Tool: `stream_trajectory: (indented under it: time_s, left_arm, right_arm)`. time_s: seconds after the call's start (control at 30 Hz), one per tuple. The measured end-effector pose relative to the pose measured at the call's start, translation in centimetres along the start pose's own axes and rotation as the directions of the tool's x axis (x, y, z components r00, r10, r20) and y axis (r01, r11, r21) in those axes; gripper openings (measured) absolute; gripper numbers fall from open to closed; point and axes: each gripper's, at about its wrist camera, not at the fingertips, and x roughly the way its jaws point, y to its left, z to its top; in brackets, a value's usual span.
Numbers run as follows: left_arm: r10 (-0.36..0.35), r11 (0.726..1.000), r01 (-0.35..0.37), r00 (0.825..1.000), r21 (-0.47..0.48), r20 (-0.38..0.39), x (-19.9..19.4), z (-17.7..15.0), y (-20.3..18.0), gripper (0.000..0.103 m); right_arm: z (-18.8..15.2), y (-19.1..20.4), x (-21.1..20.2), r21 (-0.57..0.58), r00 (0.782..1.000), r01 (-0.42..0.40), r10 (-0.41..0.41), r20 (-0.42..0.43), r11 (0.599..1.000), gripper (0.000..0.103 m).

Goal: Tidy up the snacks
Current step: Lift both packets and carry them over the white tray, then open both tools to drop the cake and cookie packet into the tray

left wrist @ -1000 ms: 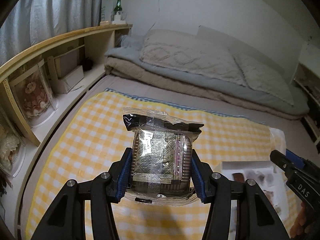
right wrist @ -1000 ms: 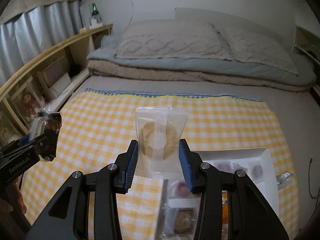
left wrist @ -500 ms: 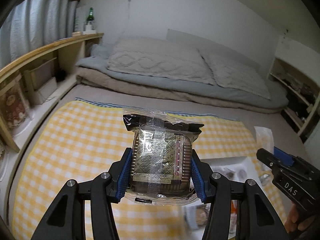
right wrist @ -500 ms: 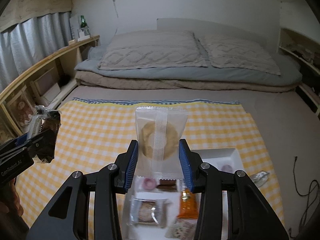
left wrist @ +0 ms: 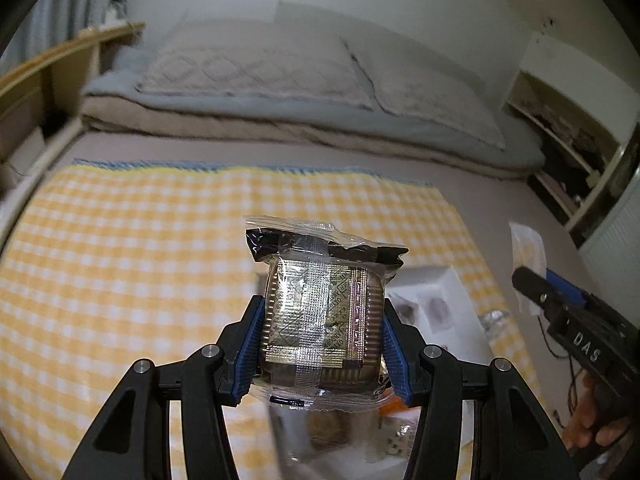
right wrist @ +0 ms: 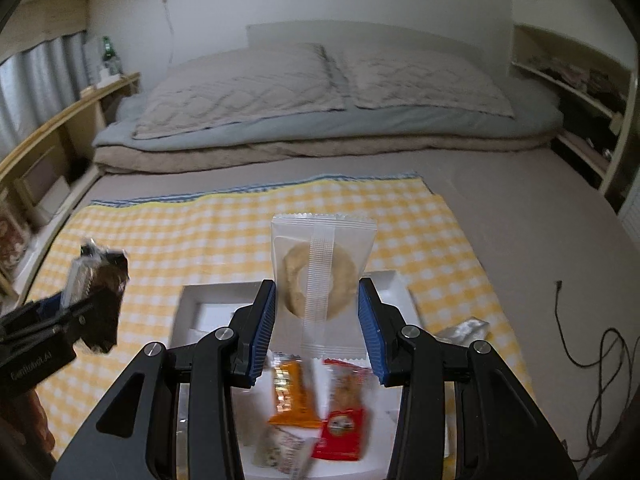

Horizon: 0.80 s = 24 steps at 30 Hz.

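Observation:
My left gripper (left wrist: 320,344) is shut on a clear-wrapped square cake in gold foil (left wrist: 320,316), held upright above the yellow checked cloth (left wrist: 140,272). My right gripper (right wrist: 318,332) is shut on a clear packet with a round pale cookie (right wrist: 320,276). Below it lies a white compartment tray (right wrist: 208,300) holding an orange packet (right wrist: 294,392), a red packet (right wrist: 342,412) and other wrapped snacks. The left gripper with its cake (right wrist: 96,280) shows at the left of the right wrist view; the right gripper (left wrist: 536,280) shows at the right of the left wrist view.
A silver wrapper (right wrist: 464,330) lies on the cloth right of the tray. A black cable (right wrist: 592,360) trails over the grey mattress. Folded bedding and pillows (right wrist: 320,92) fill the far end. Wooden shelves (right wrist: 48,144) run along the left, white shelves (right wrist: 572,92) along the right.
Both grippers have swung to the right over the cloth, each keeping its packet. The white tray has come in under them, and the left shelves have slid out of view.

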Motion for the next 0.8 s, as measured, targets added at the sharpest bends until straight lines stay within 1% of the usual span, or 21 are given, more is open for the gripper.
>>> stream_trajectory:
  time_s: [0.07, 0.13, 0.23, 0.33, 0.53, 0.6, 0.67, 0.7, 0.73, 0.77, 0.8]
  left_arm:
    - [-0.013, 1.000, 0.013, 0.999, 0.005, -0.035, 1.6, 0.0, -0.1, 0.053]
    - [-0.016, 1.000, 0.015, 0.996, -0.012, -0.083, 3.5, -0.4, 0.3, 0.053]
    - [-0.023, 0.999, 0.018, 0.991, -0.038, -0.134, 6.2, 0.9, 1.4, 0.053]
    - [-0.040, 0.999, 0.034, 0.985, -0.037, -0.167, 8.6, 1.9, 1.3, 0.053]
    - [-0.075, 0.997, 0.067, 0.981, -0.048, -0.178, 11.3, 3.2, 1.4, 0.054]
    - [-0.071, 0.997, 0.066, 0.982, -0.037, -0.177, 11.6, 2.8, 1.5, 0.054]
    - [-0.073, 0.997, 0.071, 0.982, -0.018, -0.174, 12.4, 3.0, 1.4, 0.054]
    - [-0.074, 0.997, 0.073, 0.982, -0.013, -0.174, 12.7, 2.2, 1.1, 0.053]
    - [-0.079, 0.997, 0.080, 0.981, -0.003, -0.176, 13.1, 2.4, 1.1, 0.054]
    - [-0.088, 0.996, 0.091, 0.979, 0.009, -0.182, 13.6, 2.4, 0.9, 0.059]
    - [-0.098, 0.995, 0.103, 0.978, 0.016, -0.184, 13.9, 2.3, 0.6, 0.074]
  right_arm:
    - [-0.1, -0.9, 0.6, 0.015, 1.000, 0.007, -0.007, -0.013, 1.000, 0.042]
    - [-0.2, -1.8, 1.5, 0.031, 0.999, 0.029, -0.028, -0.035, 0.999, 0.042]
    - [-0.5, -2.6, 2.3, 0.046, 0.998, 0.032, -0.029, -0.059, 0.998, 0.042]
    - [-0.7, -3.6, 3.6, 0.065, 0.996, 0.034, -0.028, -0.086, 0.997, 0.042]
    - [-0.9, -5.2, 6.4, 0.106, 0.989, 0.049, -0.033, -0.145, 0.993, 0.042]
    - [-0.9, -5.5, 7.3, 0.120, 0.986, 0.053, -0.033, -0.164, 0.991, 0.042]
    - [-1.0, -5.7, 8.0, 0.131, 0.983, 0.055, -0.030, -0.180, 0.990, 0.042]
    - [-1.0, -5.8, 8.3, 0.133, 0.982, 0.057, -0.032, -0.185, 0.989, 0.042]
    - [-1.1, -5.9, 8.7, 0.132, 0.981, 0.060, -0.034, -0.189, 0.989, 0.042]
    - [-1.0, -5.9, 8.9, 0.131, 0.981, 0.060, -0.034, -0.192, 0.989, 0.042]
    - [-1.0, -6.0, 9.2, 0.132, 0.980, 0.061, -0.035, -0.194, 0.989, 0.042]
